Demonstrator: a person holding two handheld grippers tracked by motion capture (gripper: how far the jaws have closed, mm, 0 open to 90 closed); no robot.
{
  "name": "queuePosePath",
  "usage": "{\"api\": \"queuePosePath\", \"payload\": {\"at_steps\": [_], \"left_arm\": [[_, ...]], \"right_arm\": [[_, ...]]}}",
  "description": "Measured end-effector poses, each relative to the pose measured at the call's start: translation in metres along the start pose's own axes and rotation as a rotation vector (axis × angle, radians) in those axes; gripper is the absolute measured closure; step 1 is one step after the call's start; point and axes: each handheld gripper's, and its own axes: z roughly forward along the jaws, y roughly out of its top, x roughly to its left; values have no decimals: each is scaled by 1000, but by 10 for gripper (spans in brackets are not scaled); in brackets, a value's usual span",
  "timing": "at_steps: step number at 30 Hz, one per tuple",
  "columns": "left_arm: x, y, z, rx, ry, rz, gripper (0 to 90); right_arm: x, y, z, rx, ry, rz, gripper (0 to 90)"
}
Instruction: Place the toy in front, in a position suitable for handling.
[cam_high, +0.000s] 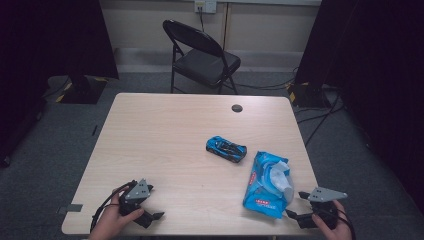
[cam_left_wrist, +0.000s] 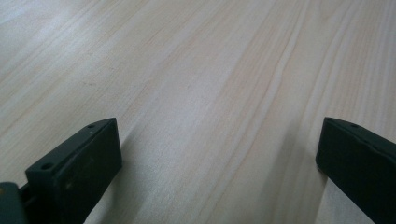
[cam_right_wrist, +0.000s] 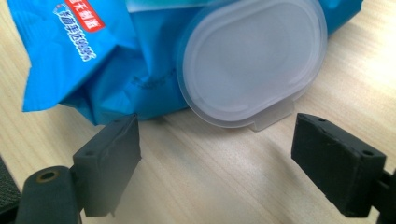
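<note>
A blue pack of wet wipes lies near the table's front right, its clear plastic lid flipped open toward me. My right gripper rests just right of the pack, open, with the lid a little beyond its fingertips and nothing between them. A blue toy car sits at the middle of the table. My left gripper stands open at the front left over bare wood, holding nothing.
The light wooden table has a small dark round cap near its far edge. A black folding chair stands behind the table. Dark curtains hang at both sides, with cables on the floor at right.
</note>
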Motion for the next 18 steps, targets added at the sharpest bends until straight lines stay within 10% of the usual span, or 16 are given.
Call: {"api": "queuePosePath", "payload": {"at_steps": [18], "left_arm": [[-1, 0, 0, -1, 3, -5, 0]], "right_arm": [[37, 22, -12, -44, 27, 1, 142]]}}
